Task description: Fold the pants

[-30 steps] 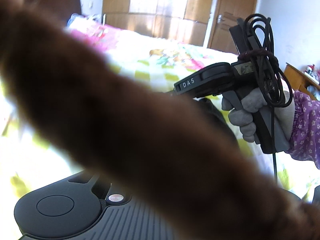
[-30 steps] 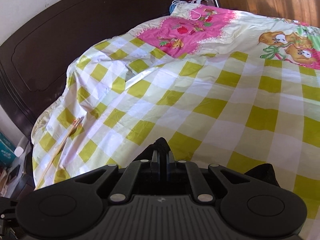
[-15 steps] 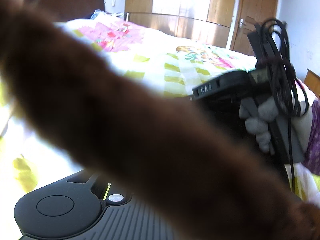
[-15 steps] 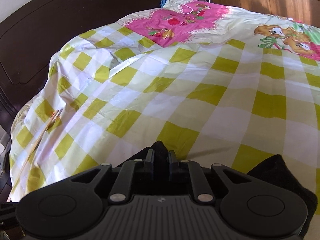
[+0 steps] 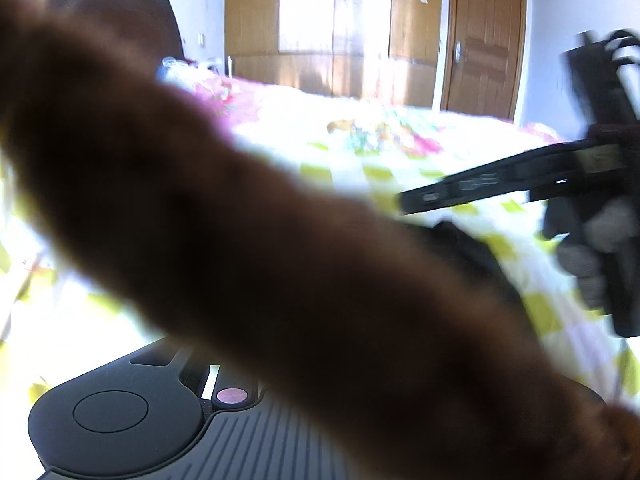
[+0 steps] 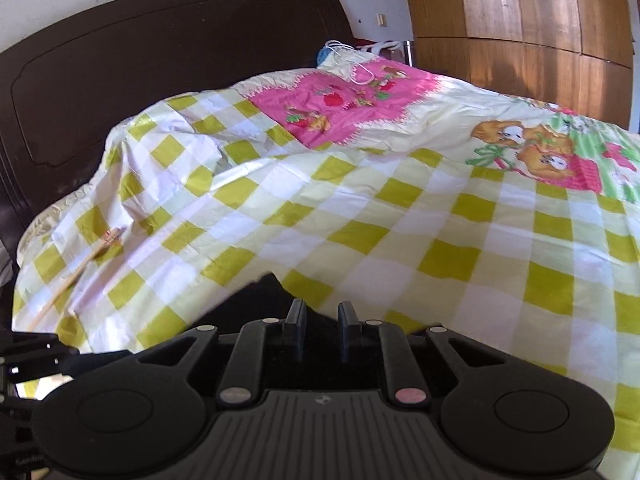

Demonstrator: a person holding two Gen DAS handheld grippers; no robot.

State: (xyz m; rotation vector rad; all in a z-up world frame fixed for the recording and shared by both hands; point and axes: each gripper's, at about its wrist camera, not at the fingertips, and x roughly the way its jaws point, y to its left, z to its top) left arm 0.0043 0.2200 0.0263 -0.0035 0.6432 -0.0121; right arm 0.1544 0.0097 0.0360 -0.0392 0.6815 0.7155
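The black pants (image 6: 256, 300) lie on the checked bedspread (image 6: 400, 216), one corner poking up just ahead of my right gripper (image 6: 321, 320). Its jaws are opening, the two fingers stand apart, and they press on nothing, with dark cloth under them. In the left wrist view the right gripper (image 5: 408, 202) slants down over the pants (image 5: 472, 248), held by a gloved hand (image 5: 600, 248). A blurred brown band (image 5: 260, 248) close to the lens hides my left gripper's fingers. Only its body (image 5: 120, 420) shows, and its jaws are opening.
A dark headboard (image 6: 160, 52) stands behind the bed, with a wooden wardrobe (image 6: 520, 32) and a door (image 5: 484, 40) beyond. A thin wooden stick (image 6: 80, 268) lies near the bed's left edge. White cords (image 6: 356, 60) rest on the pink patch.
My right gripper's fingers have parted and let go of the black cloth tip they pinched. In the left wrist view the right gripper has shifted right and tipped downward.
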